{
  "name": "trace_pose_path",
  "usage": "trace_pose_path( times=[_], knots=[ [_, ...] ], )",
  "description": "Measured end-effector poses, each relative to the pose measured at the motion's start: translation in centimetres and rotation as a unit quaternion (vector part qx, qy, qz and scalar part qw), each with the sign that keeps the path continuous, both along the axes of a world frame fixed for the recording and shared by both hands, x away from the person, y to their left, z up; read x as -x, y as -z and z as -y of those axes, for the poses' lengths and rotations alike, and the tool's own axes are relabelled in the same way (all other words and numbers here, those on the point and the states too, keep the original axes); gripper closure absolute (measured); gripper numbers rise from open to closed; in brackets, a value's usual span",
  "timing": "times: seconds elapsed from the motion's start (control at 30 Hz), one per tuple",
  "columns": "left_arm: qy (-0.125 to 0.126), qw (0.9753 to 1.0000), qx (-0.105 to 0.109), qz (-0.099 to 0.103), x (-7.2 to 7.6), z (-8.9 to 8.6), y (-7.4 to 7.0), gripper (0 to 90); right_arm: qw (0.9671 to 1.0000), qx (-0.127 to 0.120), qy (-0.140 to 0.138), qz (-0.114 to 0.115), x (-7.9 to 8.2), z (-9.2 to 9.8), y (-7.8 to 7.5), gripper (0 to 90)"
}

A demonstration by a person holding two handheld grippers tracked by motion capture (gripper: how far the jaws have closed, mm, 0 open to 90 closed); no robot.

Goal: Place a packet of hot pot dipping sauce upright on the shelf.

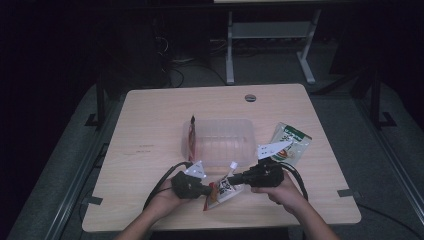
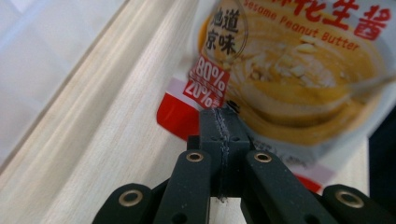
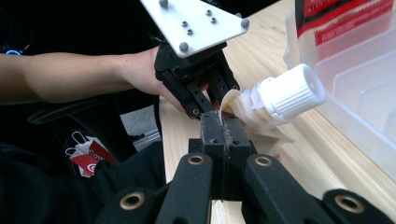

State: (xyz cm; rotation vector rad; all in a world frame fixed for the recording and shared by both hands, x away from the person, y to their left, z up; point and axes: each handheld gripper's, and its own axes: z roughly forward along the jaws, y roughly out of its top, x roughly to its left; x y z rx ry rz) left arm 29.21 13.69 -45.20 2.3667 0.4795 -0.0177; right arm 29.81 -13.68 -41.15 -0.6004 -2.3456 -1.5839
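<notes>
A spouted pouch of sesame peanut butter (image 1: 223,190) is held near the table's front edge, between both grippers. My left gripper (image 1: 208,190) is shut on one edge of it; in the left gripper view the closed jaws (image 2: 219,116) pinch the pouch (image 2: 289,79) by its red-and-white printed corner. My right gripper (image 1: 234,178) is shut on the pouch edge just beside the spout. In the right gripper view its jaws (image 3: 223,122) clamp the white film under the white screw cap (image 3: 292,91), with the left gripper (image 3: 196,86) just beyond.
A clear plastic container (image 1: 220,142) stands mid-table, just beyond the grippers, its wall (image 3: 355,93) close on the right. A red packet (image 1: 191,135) leans at its left end. A green-and-white pouch (image 1: 291,142) lies to its right. The wooden table (image 1: 150,125) has bare room at left.
</notes>
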Motion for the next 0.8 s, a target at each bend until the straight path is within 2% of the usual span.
trace_pose_path(
  times=[0.03,0.2,0.43,0.63,0.8],
  knots=[
    [0.001,1.0000,0.004,-0.001,0.0,-0.1,-0.2,86.0,1.0000,-0.002,0.000,0.003,0.1,0.0,-0.2,90.0],
    [0.006,0.9999,0.013,-0.006,0.4,-1.0,-0.8,80.1,0.9999,-0.008,-0.003,0.014,0.4,-0.1,-0.9,90.0],
    [0.010,0.9997,0.011,-0.017,0.9,-2.9,-1.3,67.1,0.9993,-0.025,-0.001,0.028,0.6,0.2,-2.0,90.0],
    [-0.002,0.9997,0.016,-0.018,1.5,-5.0,-1.7,52.2,0.9993,-0.023,0.001,0.031,0.7,0.5,-2.5,90.0],
    [-0.019,0.9996,0.013,-0.017,2.2,-6.5,-1.6,46.0,0.9991,-0.020,0.003,0.038,0.5,0.6,-2.8,90.0]
  ],
)
